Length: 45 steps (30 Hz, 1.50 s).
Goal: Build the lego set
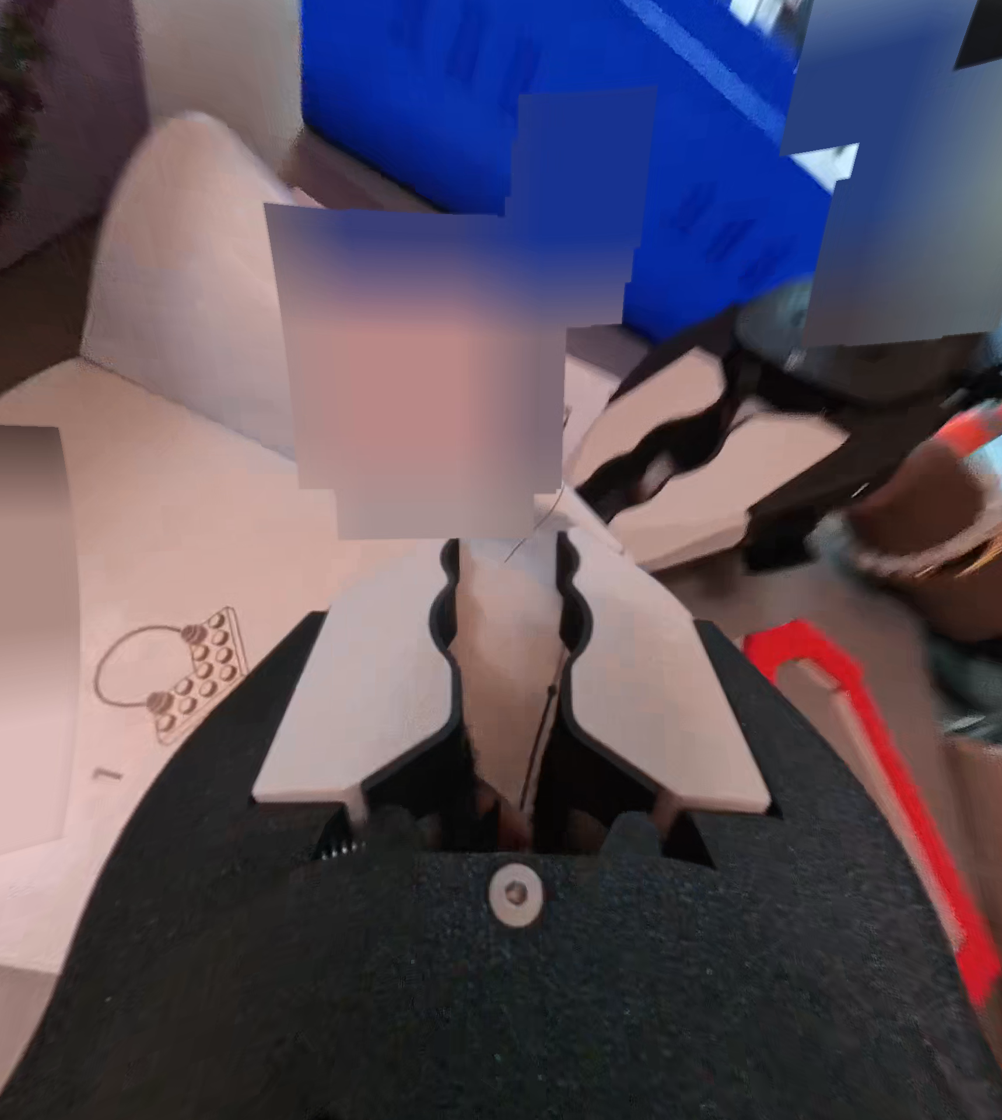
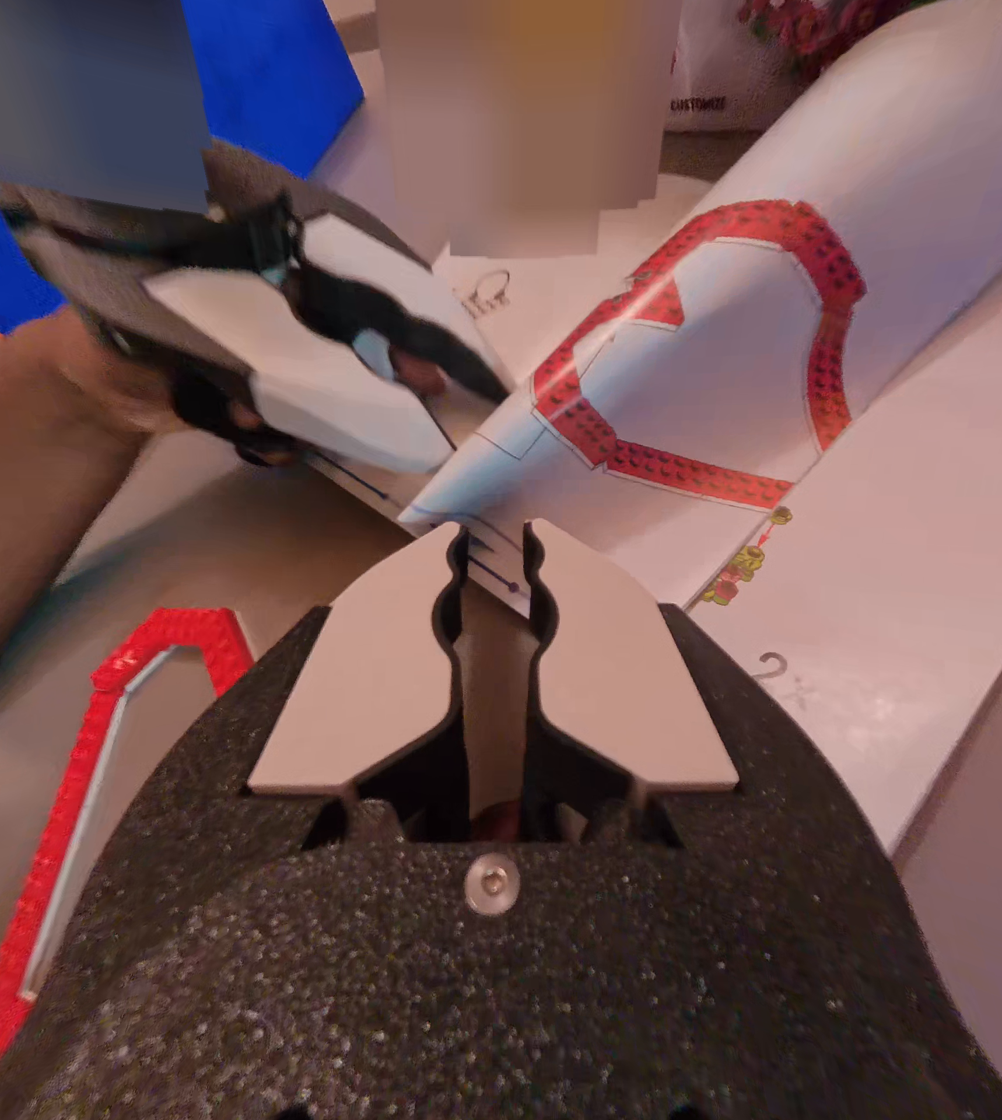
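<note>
The white instruction booklet [image 1: 183, 515] lies open on the table. One page [image 2: 698, 376], printed with a red heart-shaped frame, is lifted and curled over. My left gripper [image 1: 507, 545] is open by a narrow gap, with a page edge between its fingers; in the right wrist view the left gripper [image 2: 462, 412] meets the curled page's corner. My right gripper [image 2: 494, 539] is open by a narrow gap, its tips at the booklet's [image 2: 910, 485] lower edge; the left wrist view shows it [image 1: 592, 491] farther off. A red Lego frame piece [image 2: 183, 630] [image 1: 813, 660] lies on the table beside the grippers.
A blue box [image 1: 456, 91] [image 2: 280, 73] stands behind the booklet. A white bag [image 2: 723, 73] with red flowers sits at the back. The person's arm [image 2: 32, 454] reaches in from the left. The table [image 2: 214, 545] is brown.
</note>
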Tool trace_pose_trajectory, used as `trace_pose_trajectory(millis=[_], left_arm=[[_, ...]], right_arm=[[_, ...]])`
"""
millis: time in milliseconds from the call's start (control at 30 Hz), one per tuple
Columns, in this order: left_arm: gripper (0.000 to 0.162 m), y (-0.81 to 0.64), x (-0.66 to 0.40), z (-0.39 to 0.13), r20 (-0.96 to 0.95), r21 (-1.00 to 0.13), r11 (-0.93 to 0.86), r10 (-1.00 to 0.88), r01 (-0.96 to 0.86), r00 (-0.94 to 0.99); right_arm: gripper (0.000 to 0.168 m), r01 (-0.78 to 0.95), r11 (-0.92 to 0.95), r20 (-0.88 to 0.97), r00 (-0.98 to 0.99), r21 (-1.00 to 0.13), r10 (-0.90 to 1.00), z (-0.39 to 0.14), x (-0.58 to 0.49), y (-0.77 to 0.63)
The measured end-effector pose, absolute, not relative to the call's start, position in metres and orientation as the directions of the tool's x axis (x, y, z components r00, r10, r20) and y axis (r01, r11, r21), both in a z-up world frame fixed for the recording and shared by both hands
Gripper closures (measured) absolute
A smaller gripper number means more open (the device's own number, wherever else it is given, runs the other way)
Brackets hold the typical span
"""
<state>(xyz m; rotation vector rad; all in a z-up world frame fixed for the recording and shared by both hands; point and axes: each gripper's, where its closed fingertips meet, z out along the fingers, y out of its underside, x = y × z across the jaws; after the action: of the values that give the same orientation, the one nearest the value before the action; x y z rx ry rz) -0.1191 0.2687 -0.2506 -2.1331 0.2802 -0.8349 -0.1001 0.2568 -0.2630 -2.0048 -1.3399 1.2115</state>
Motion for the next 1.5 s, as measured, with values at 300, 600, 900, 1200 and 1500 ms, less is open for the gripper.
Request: trace_pose_trajectory(millis=[300,600,900,1200,1500], left_arm=[[0.109,0.278,-0.122,-0.264,0.432,-0.718,-0.689,-0.329,0.099,0.840],[0.154,0.270,-0.139,-0.246,0.692,-0.638,-0.687,-0.313,0.349,0.651],[0.155,0.249,-0.148,-0.198,0.832,-0.551,-0.656,-0.483,0.516,0.275],[0.156,0.242,-0.151,-0.186,0.825,-0.537,-0.648,-0.537,0.540,0.176],[0.156,0.238,-0.146,-0.185,0.814,-0.554,-0.659,-0.556,0.509,0.165]], right_arm=[[0.147,0.604,-0.322,-0.294,0.149,-0.729,0.944,-0.276,-0.109,0.249],[0.136,0.387,-0.411,-0.395,0.123,-0.826,0.910,-0.237,-0.086,0.269],[0.140,0.312,-0.566,-0.598,-0.010,-0.763,0.801,-0.213,-0.102,0.263],[0.167,0.231,-0.667,-0.706,-0.264,-0.708,0.658,-0.172,-0.105,0.242],[0.165,0.238,-0.696,-0.726,-0.361,-0.678,0.585,-0.163,-0.101,0.233]])
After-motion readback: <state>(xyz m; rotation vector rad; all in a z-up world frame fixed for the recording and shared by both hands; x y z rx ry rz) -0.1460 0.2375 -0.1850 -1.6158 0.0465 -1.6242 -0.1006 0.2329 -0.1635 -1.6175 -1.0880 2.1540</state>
